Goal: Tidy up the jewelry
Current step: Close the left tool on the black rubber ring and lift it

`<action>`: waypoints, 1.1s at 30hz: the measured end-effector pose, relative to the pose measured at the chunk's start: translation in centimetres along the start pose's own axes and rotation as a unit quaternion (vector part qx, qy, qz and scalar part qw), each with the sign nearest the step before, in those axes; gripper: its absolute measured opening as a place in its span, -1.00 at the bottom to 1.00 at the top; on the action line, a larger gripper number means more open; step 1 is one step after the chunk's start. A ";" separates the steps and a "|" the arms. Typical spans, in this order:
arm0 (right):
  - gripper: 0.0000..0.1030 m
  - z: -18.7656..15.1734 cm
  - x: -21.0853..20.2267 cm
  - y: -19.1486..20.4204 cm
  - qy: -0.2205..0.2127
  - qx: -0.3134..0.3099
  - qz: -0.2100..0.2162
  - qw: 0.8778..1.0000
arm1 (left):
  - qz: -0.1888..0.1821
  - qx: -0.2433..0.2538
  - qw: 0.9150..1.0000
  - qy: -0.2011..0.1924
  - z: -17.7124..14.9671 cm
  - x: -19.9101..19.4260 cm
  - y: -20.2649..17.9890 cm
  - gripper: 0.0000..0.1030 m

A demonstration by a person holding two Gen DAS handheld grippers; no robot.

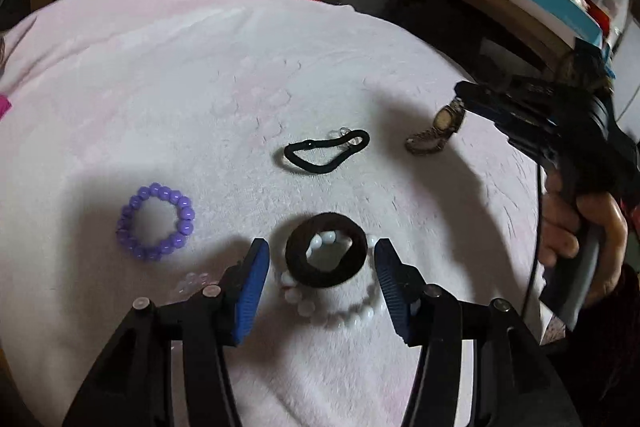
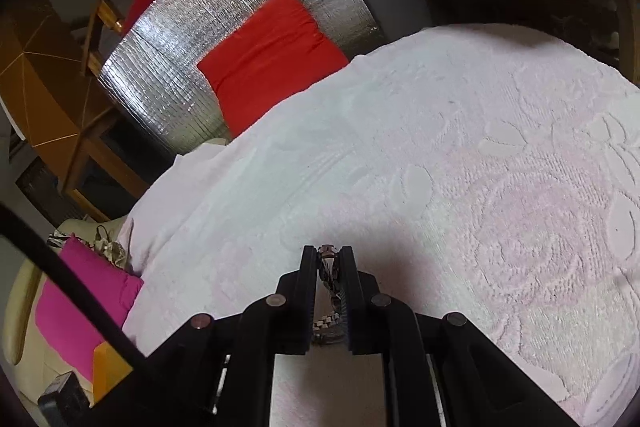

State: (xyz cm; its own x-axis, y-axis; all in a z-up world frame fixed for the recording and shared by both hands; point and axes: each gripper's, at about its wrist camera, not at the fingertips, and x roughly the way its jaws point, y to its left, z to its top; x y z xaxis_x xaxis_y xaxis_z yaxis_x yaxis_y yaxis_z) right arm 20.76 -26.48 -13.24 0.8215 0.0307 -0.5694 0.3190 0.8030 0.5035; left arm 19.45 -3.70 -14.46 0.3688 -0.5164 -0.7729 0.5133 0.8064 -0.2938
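Two hair ties (image 1: pixel 326 258) (black) and purple bracelet (image 1: pixel 156 223) ring towel (image 1: pixel 160 107).

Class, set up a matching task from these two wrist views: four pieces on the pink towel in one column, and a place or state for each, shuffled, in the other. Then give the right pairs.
Column 1
1. purple bead bracelet
2. thick black hair tie
3. thin black hair band
4. wristwatch

Column 2
A. clamped in the right gripper
B. lying on the white bead bracelet, between the left gripper's open fingers
C. far left, alone on the towel
D. middle of the towel, bent out of round

Pairs: 1-C, 2-B, 3-D, 4-A
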 end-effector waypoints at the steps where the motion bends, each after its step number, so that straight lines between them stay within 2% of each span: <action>1: -0.77 0.0 0.0 0.0 0.000 -0.004 -0.001 1.000 | 0.004 -0.005 1.000 0.000 0.1 0.3 0.0 0.07; 3: -0.77 0.0 -0.1 -0.1 0.000 -0.011 -0.001 1.000 | 0.006 -0.018 1.000 -0.006 0.2 0.5 0.2 0.06; 5: -0.77 -0.1 0.0 -0.1 0.001 -0.011 0.000 1.000 | -0.001 -0.022 1.000 -0.021 0.4 0.2 0.3 -0.23; 7: -0.77 0.0 0.2 0.0 0.002 -0.013 0.000 1.000 | -0.006 -0.015 1.000 -0.022 0.5 0.4 -0.1 -0.64; 9: -0.77 0.0 0.1 -0.1 0.002 -0.012 0.001 1.000 | -0.009 0.001 1.000 -0.010 0.2 0.5 -0.5 -0.81; 11: -0.77 0.0 0.1 -0.1 0.002 -0.012 0.002 1.000 | -0.007 0.012 1.000 -0.001 0.0 0.9 -1.0 -0.83; 17: -0.77 -0.1 0.2 0.0 0.001 -0.009 0.000 1.000 | -0.042 0.022 0.999 -0.010 0.1 0.0 -1.6 -0.83; 20: -0.77 -0.1 0.2 -0.2 0.004 -0.006 -0.002 1.000 | -0.042 0.031 0.999 0.005 0.2 0.6 -2.2 -0.74; 22: -0.77 -0.1 0.2 -0.3 0.004 -0.004 -0.002 1.000 | -0.035 0.032 0.999 0.014 0.2 0.9 -2.5 -0.31; 24: -0.77 -0.1 0.2 -0.4 0.004 -0.003 -0.002 1.000 | -0.032 0.033 0.999 0.009 0.3 0.9 -2.7 -0.06; 25: -0.77 0.0 0.2 -0.4 0.004 -0.003 -0.001 1.000 | -0.026 0.036 0.999 0.005 0.4 1.0 -2.9 0.00; 30: -0.77 0.0 0.1 -0.7 0.005 -0.004 -0.001 1.000 | -0.023 0.045 0.999 -0.012 0.9 1.6 -3.3 0.00; 33: -0.77 0.0 0.0 -0.9 0.006 -0.004 -0.003 1.000 | -0.013 0.073 0.997 -0.006 1.2 2.6 -4.2 0.00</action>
State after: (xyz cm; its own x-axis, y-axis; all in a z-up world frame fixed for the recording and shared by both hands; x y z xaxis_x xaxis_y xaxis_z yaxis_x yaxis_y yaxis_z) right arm 20.49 -27.24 -13.70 0.8139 0.0321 -0.5802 0.3203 0.8084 0.4939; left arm 19.16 -8.72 -14.54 0.3631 -0.5399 -0.7594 0.6300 0.7427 -0.2268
